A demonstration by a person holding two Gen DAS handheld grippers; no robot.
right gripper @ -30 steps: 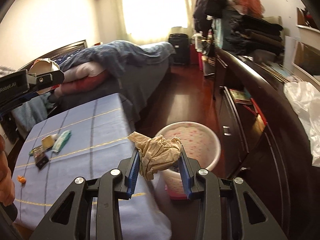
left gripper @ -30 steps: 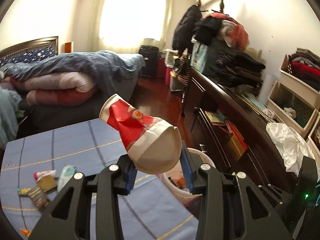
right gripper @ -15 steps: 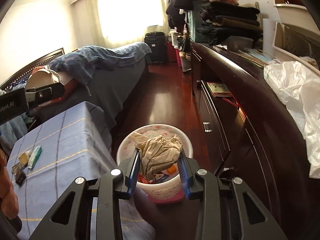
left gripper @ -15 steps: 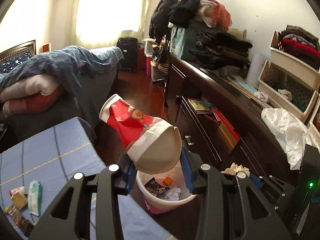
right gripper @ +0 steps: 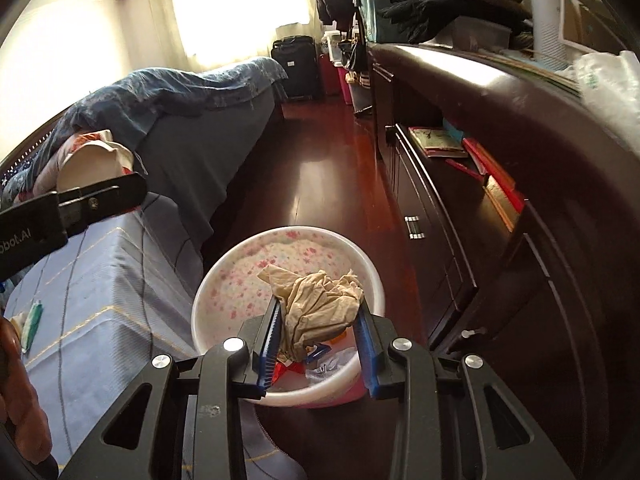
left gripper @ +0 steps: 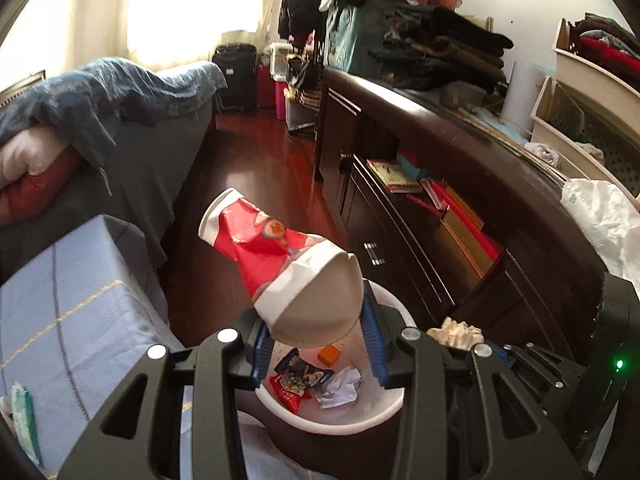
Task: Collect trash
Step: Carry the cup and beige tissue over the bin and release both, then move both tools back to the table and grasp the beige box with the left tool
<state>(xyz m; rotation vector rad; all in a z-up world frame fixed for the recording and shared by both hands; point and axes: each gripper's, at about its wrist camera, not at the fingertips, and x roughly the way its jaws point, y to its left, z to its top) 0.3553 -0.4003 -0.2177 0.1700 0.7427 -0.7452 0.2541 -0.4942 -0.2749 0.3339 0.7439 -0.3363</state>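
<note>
My left gripper (left gripper: 316, 340) is shut on a crushed red and white paper cup (left gripper: 280, 264) and holds it above the near rim of a white flowered trash bin (left gripper: 340, 420) with wrappers inside. My right gripper (right gripper: 320, 340) is shut on a crumpled brown paper napkin (right gripper: 320, 304) and holds it right over the same bin (right gripper: 236, 280). The napkin also shows in the left wrist view (left gripper: 456, 330). The left gripper's side and the cup show at the left of the right wrist view (right gripper: 92, 168).
A table with a blue cloth (right gripper: 92, 292) stands left of the bin, with a green wipes packet (right gripper: 32, 320) and small wrappers on it. A dark dresser (right gripper: 500, 200) runs along the right. A bed (right gripper: 200, 120) lies beyond. Red wooden floor (right gripper: 320, 184) runs between.
Both grippers have swung right from over the blue table to above the bin. Each still holds its piece of trash.
</note>
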